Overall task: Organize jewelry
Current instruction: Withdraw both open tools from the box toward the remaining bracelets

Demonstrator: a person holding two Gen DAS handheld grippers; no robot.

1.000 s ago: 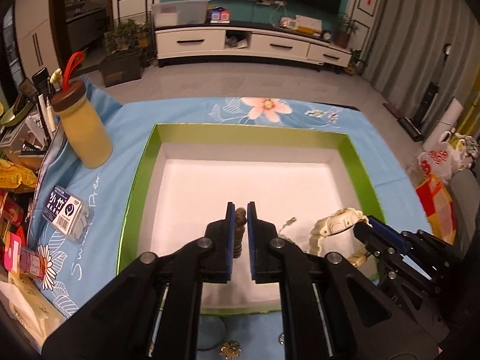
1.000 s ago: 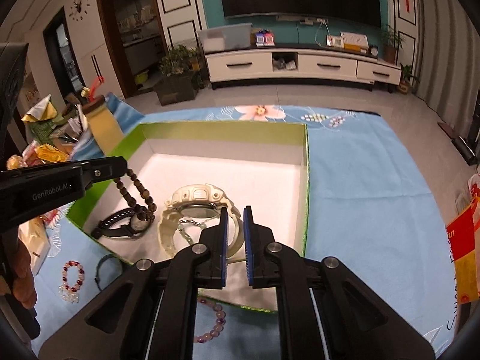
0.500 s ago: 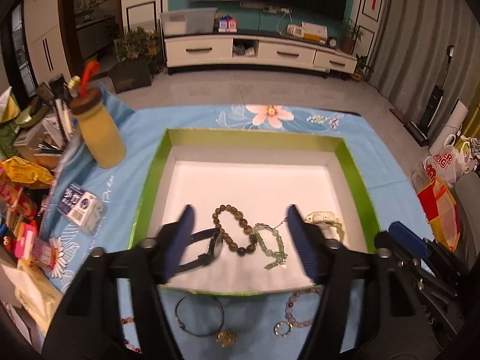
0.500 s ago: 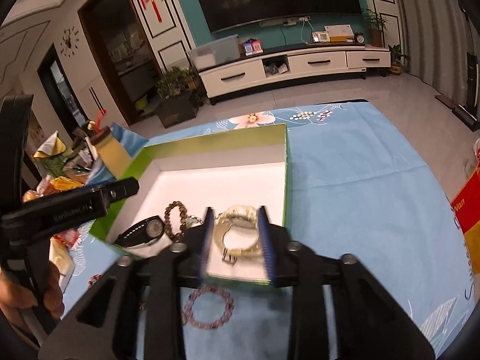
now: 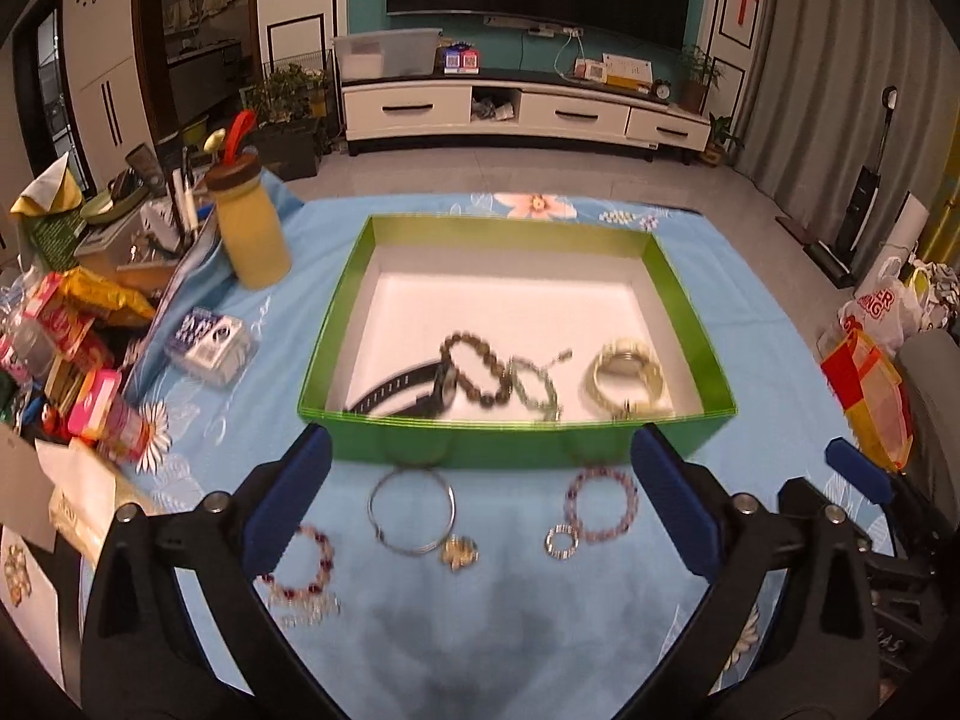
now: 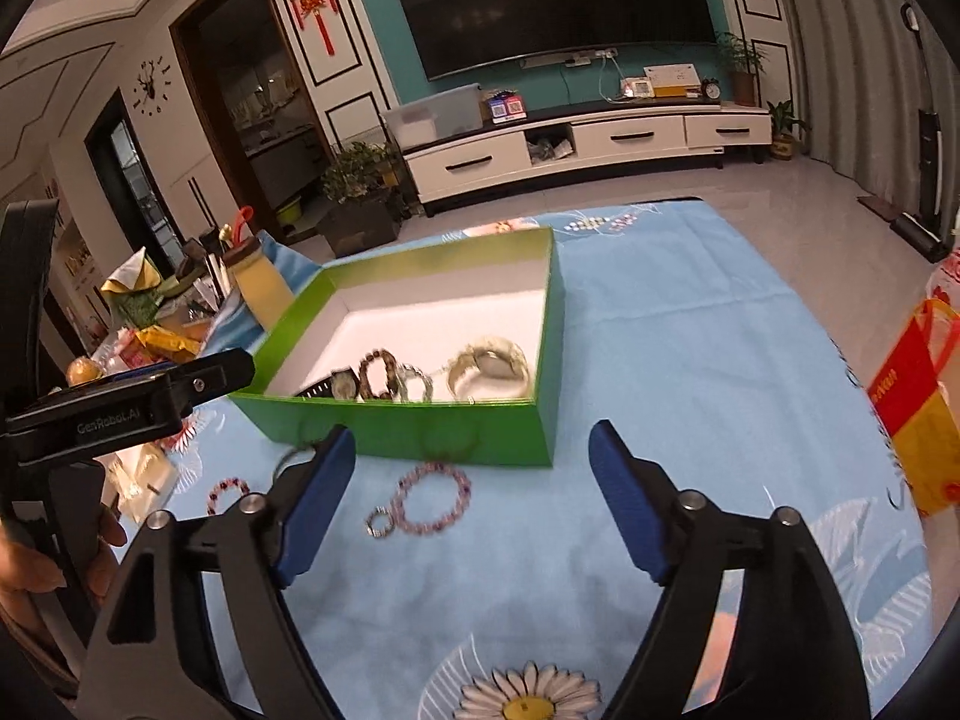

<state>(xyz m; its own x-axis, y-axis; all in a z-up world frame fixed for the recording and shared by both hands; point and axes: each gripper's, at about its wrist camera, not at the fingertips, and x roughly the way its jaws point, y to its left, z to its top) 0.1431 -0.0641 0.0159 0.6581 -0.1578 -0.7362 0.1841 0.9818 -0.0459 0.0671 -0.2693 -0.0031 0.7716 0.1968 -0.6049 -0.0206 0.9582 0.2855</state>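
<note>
A green box [image 5: 516, 444] with a white floor holds a black watch [image 5: 408, 390], a brown bead bracelet [image 5: 474, 369], a green bead bracelet [image 5: 534, 387] and a cream watch [image 5: 627, 378]. On the blue cloth in front of it lie a silver bangle [image 5: 411, 510], a gold charm [image 5: 459, 552], a purple bead bracelet [image 6: 435, 498], a small ring [image 6: 381, 522] and a red bead bracelet [image 5: 300, 564]. My left gripper [image 5: 480, 435] and right gripper [image 6: 473, 432] hover over this loose jewelry. Both jaws are opening with nothing held between them.
A yellow bottle [image 5: 249, 228] with a brown lid stands left of the box. Snack packs and stationery crowd the table's left edge. A small plastic pack [image 5: 207, 336] lies near the box. A red and yellow bag [image 5: 864, 396] sits off the right side.
The left gripper let go of the brown bead bracelet and the right let go of the cream watch, both inside the box. Both grippers pulled back toward the near edge and spread wide.
</note>
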